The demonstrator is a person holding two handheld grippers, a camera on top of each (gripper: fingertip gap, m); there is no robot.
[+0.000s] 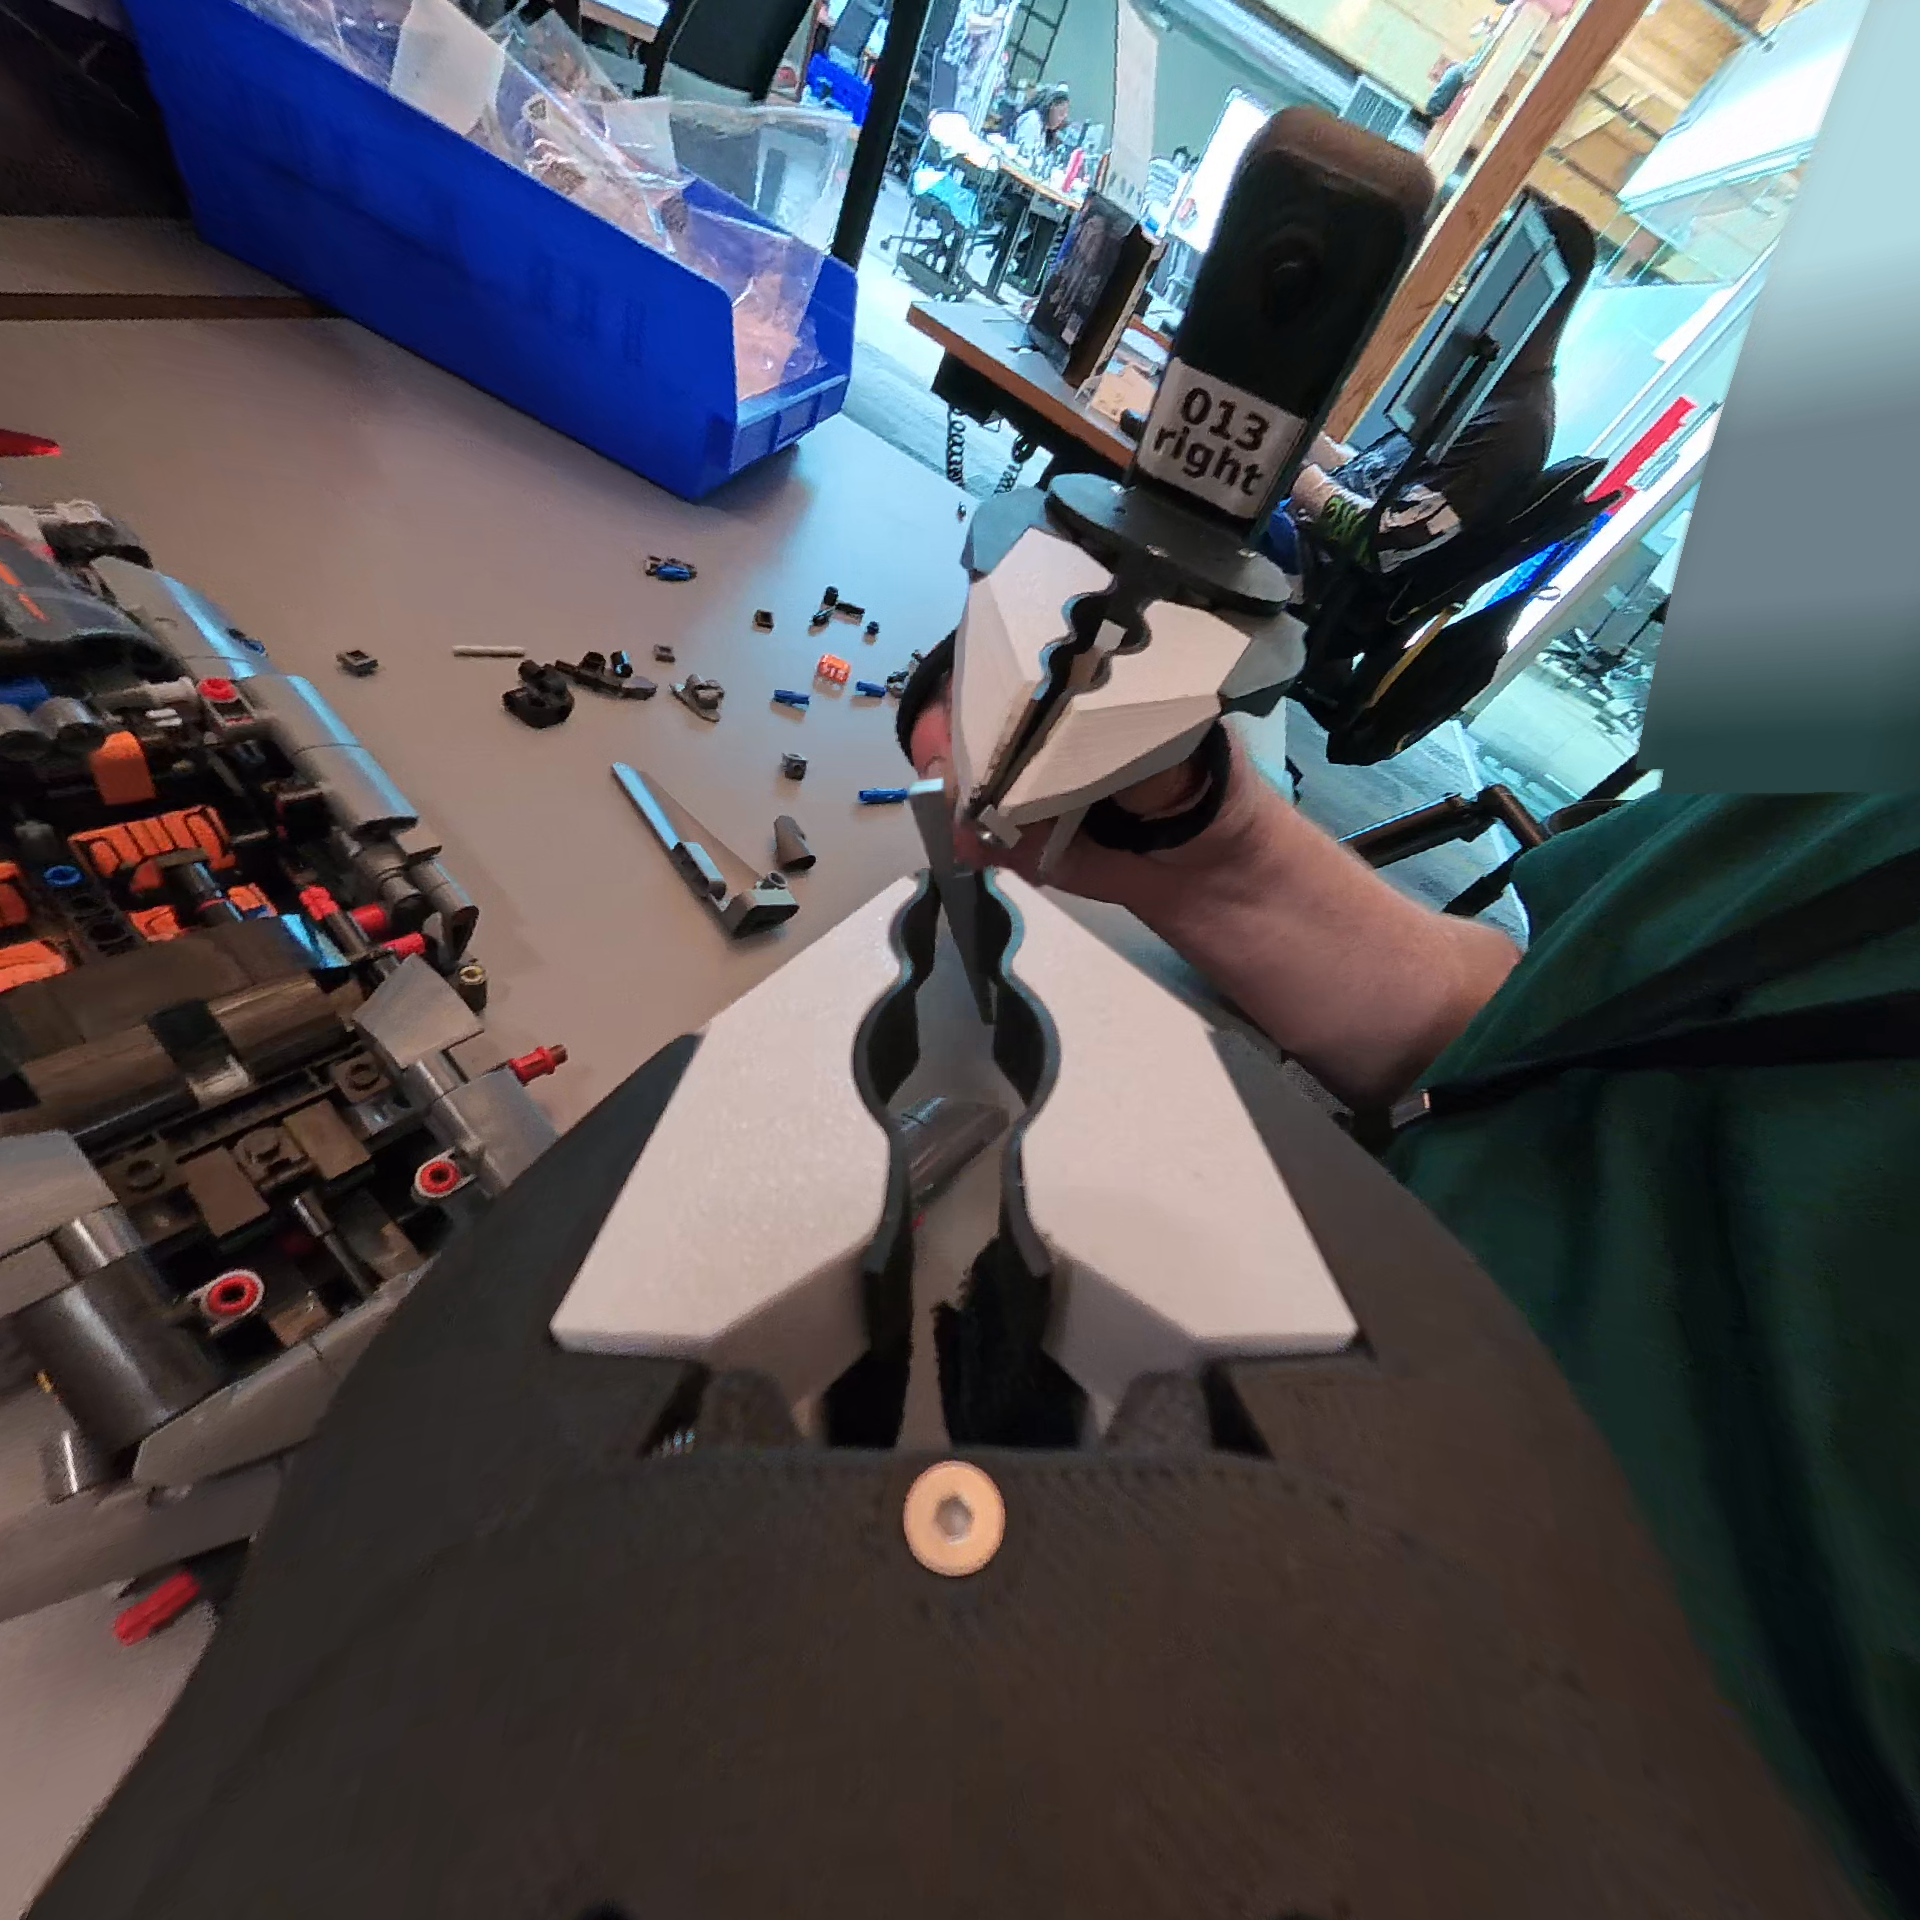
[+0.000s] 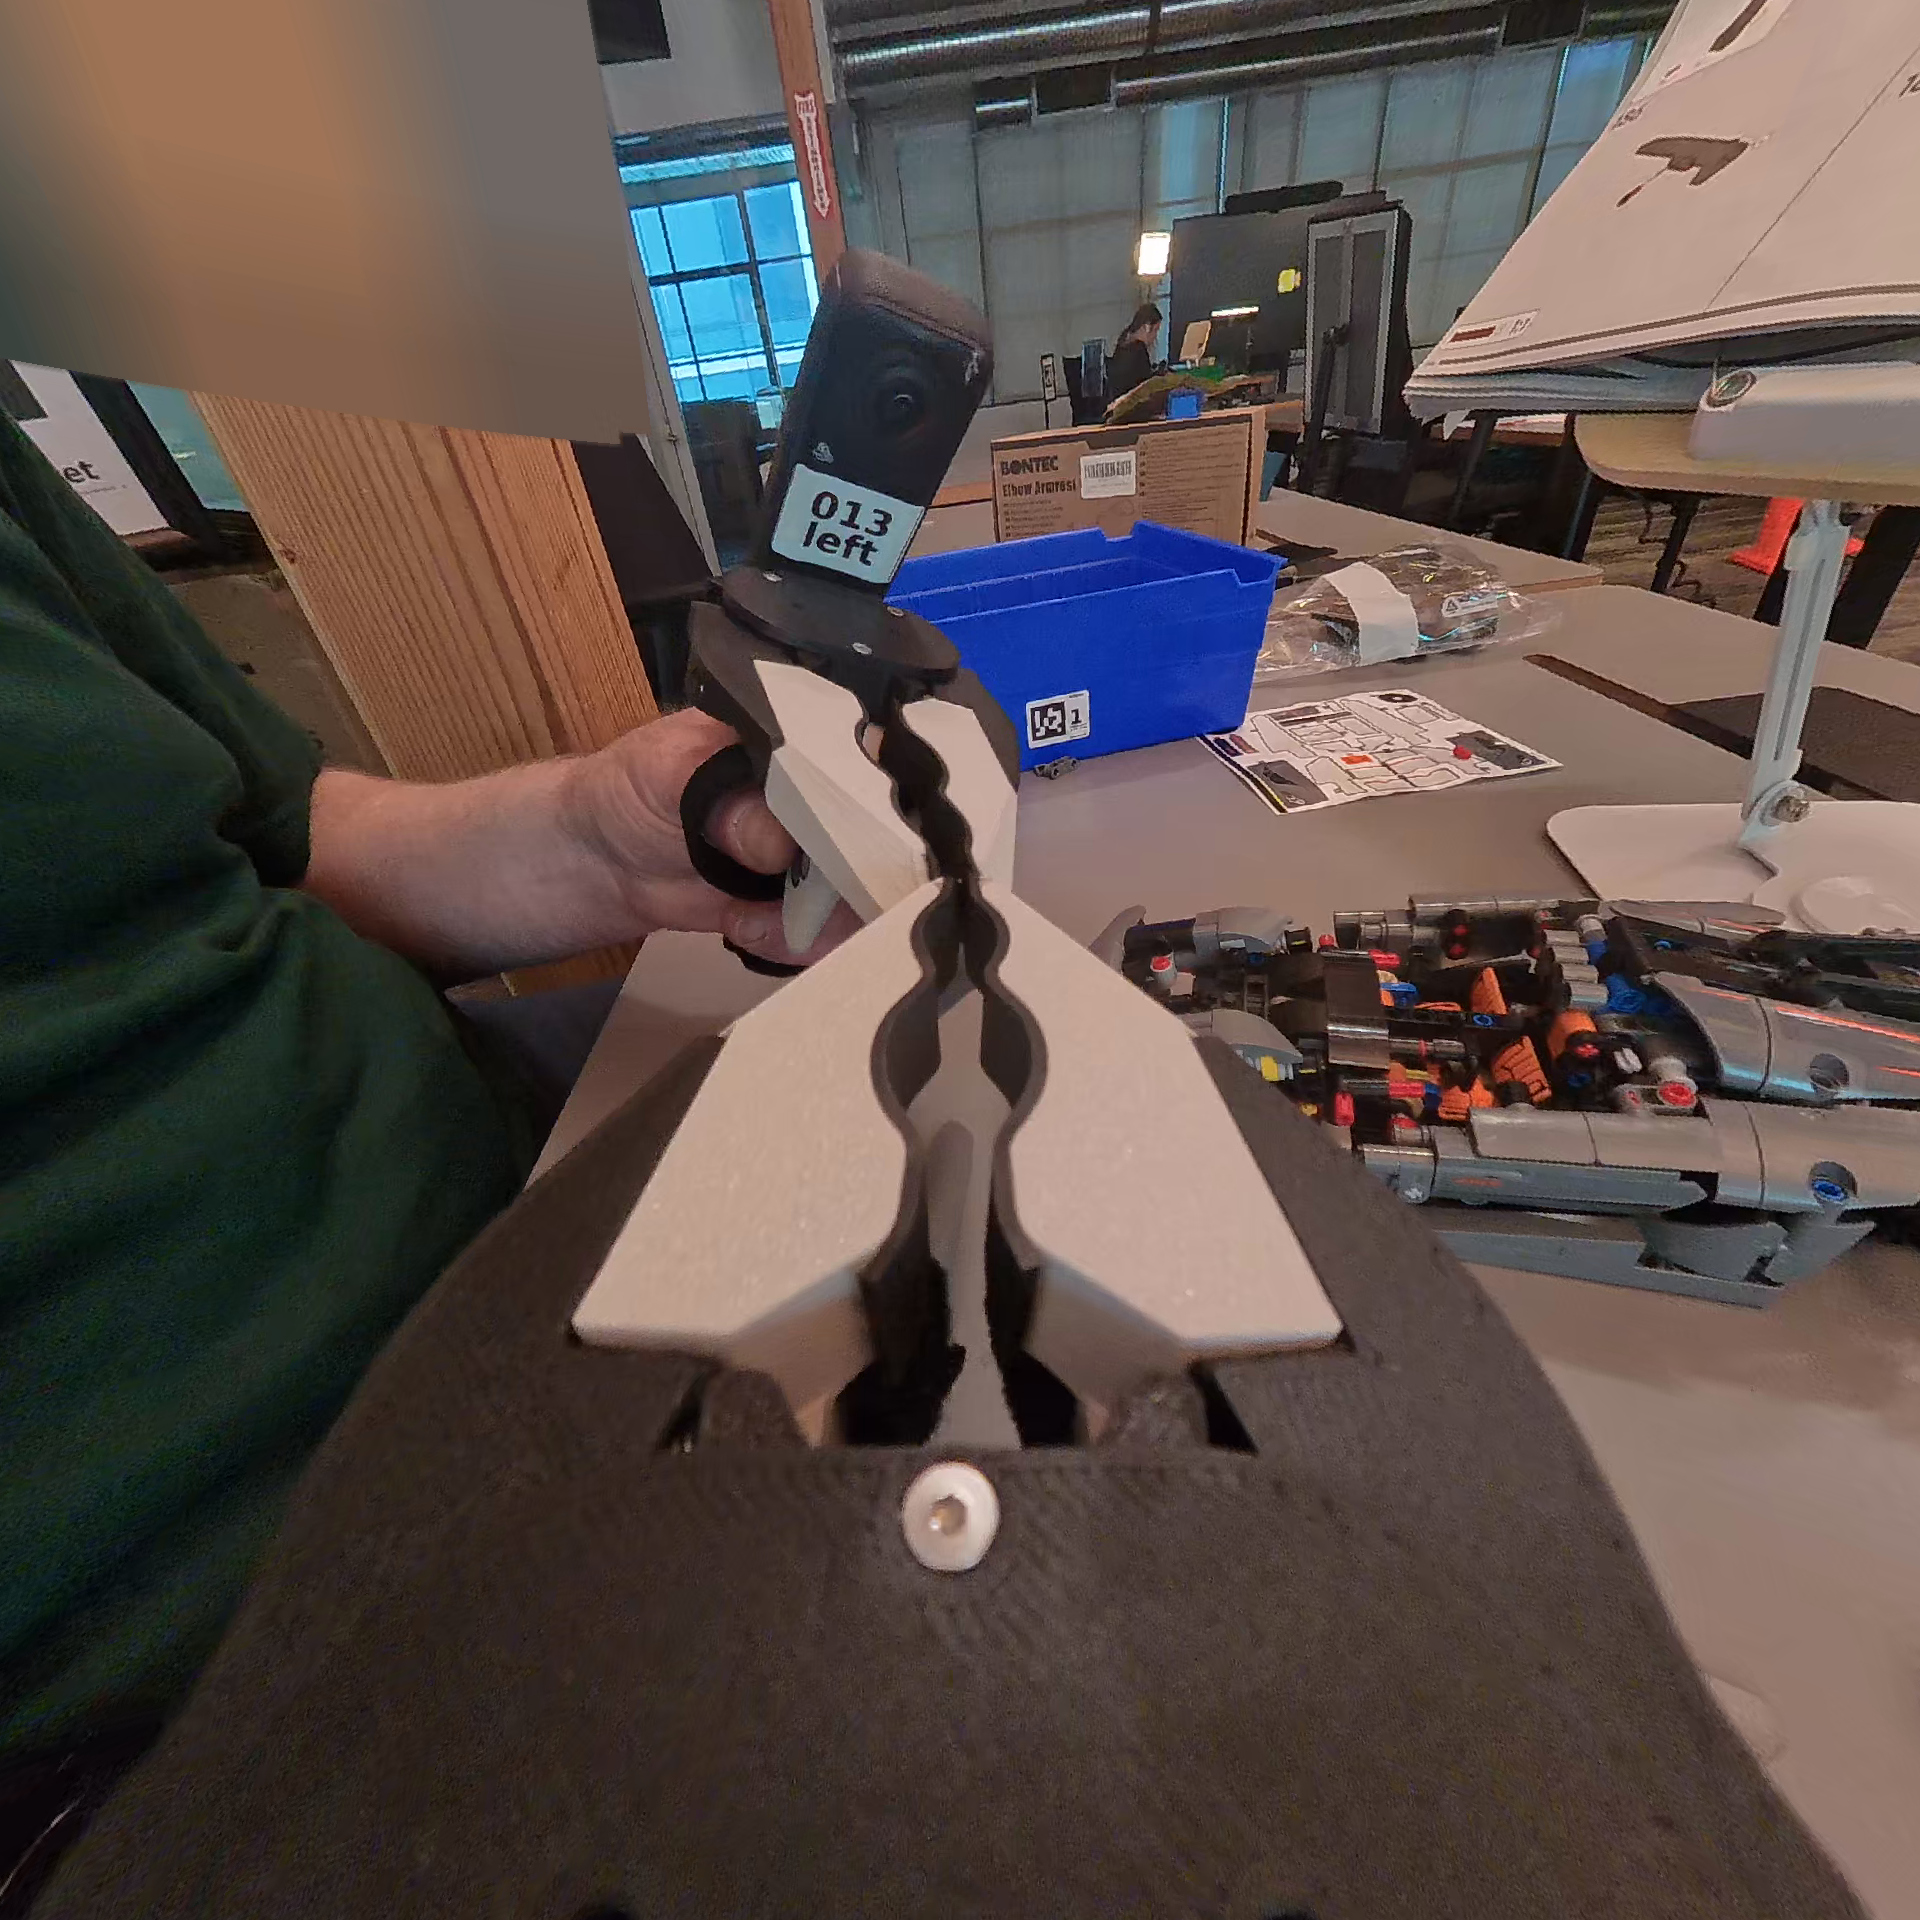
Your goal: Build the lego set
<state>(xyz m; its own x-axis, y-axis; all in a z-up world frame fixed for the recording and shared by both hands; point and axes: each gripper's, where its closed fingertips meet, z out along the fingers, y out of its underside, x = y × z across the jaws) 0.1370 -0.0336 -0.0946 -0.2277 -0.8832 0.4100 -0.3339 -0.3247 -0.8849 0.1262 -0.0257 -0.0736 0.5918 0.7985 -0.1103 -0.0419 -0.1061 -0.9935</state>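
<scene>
Both grippers meet tip to tip above the desk (image 1: 436, 499). Right gripper (image 1: 982, 821) pinches a grey strip (image 1: 951, 883), whose end sits between the nearly closed left gripper (image 1: 961, 914). Model (image 2: 1558, 1049) lies alongside; loose parts (image 1: 665, 686) and blue bin (image 1: 499, 239) behind.

Writing was noted but is not reproduced.

- White label (image 1: 1216, 447) on the black camera at 1 o'clock, left wrist view.
- Right wrist view:
  - pale label (image 2: 847, 535) on the camera at 12 o'clock;
  - printed cardboard box (image 2: 1127, 483) and stickered blue bin (image 2: 1091, 644) at 1 o'clock;
  - open booklet (image 2: 1714, 208) at 2 o'clock;
  - printed sheet (image 2: 1371, 748) on the bench (image 2: 1195, 831).
</scene>
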